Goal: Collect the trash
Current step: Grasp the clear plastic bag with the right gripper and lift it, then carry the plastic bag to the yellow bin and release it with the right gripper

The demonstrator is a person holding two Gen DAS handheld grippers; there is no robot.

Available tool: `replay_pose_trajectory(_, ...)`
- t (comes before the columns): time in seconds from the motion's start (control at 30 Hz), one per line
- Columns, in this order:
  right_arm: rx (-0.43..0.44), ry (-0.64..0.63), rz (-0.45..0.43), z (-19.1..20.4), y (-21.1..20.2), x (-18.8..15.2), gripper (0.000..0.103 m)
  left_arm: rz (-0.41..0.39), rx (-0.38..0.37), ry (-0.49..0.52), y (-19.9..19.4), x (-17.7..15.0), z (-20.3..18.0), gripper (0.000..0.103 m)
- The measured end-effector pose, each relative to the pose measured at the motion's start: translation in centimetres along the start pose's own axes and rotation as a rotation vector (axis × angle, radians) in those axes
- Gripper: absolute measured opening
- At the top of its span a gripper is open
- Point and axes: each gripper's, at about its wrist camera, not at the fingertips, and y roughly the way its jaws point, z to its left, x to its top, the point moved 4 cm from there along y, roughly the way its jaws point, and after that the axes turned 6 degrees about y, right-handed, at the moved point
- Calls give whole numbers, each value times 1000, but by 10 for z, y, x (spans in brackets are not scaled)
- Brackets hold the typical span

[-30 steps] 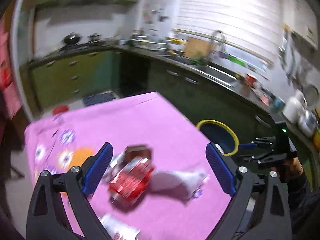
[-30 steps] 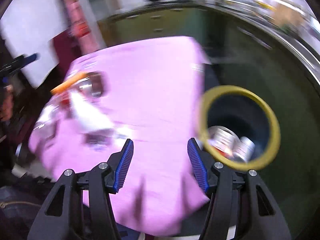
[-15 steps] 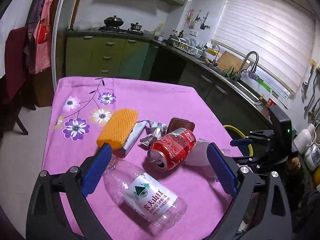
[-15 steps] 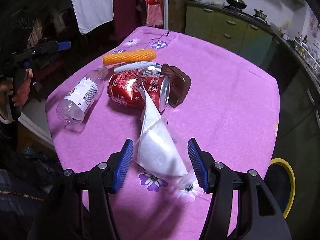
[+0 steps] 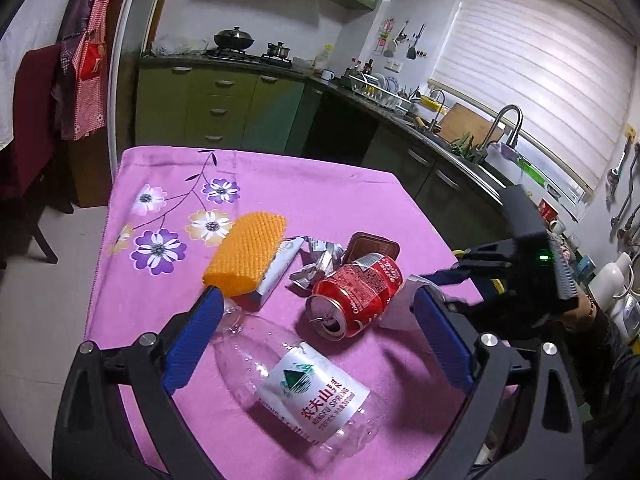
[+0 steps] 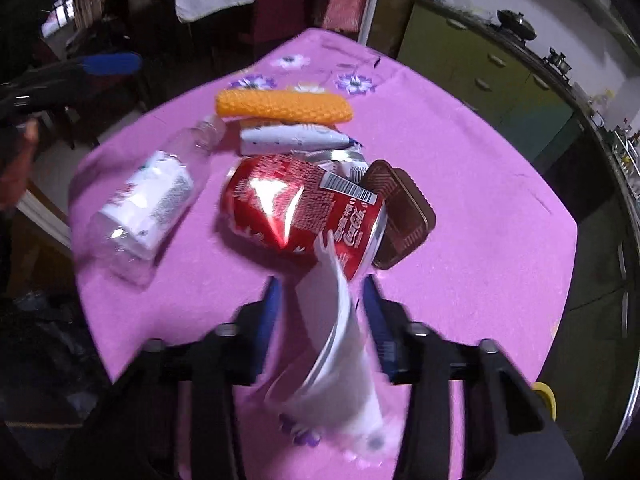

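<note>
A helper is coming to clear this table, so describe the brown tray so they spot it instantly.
Start at the pink flowered tablecloth and find the litter pile in its middle. Beside the dented red soda can, on the side away from the clear water bottle, lies a small brown plastic tray. It is the only dark, ridged, rounded-rectangle piece there, tucked against the can's base.

Our right tongs (image 6: 320, 320) swung from over yellow-rimmed bin back across table (image 6: 460, 160); bin now only sliver at right edge. Their jaws, wide until half second ago, closing now around white wrapper (image 6: 340, 344); can (image 6: 304, 208) looms nearer just beyond. Our left tongs (image 5: 316, 344) dropped toward trash pile during first half second; bottle (image 5: 304, 388) now lies between open jaws.
</note>
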Motion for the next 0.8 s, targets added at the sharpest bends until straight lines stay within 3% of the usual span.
replay_pose_trajectory(0.03, -10, 5, 7, 0, 3, 1, 3, 0, 2, 0, 0, -1, 1, 91)
replay_pose_trajectory(0.17, 58, 50, -70, 2, -16, 8, 2, 6, 0, -9, 1, -2, 6, 91)
replay_pose_trajectory(0.4, 263, 203, -297, -11, -83, 28, 2, 16, -16, -15, 6, -4, 3, 91)
replay_pose_trajectory(0.57, 335, 272, -393, -24, -107, 35, 2, 21, -13, -5, 5, -5, -2, 91)
replay_pose_trajectory(0.73, 238, 305, -438, -47, -131, 29, 2, 16, -23, 23, 3, -3, -10, 92)
replay_pose_trajectory(0.8, 144, 351, -452, -71, -141, 16, 2, 17, -35, 35, 4, -2, -14, 92)
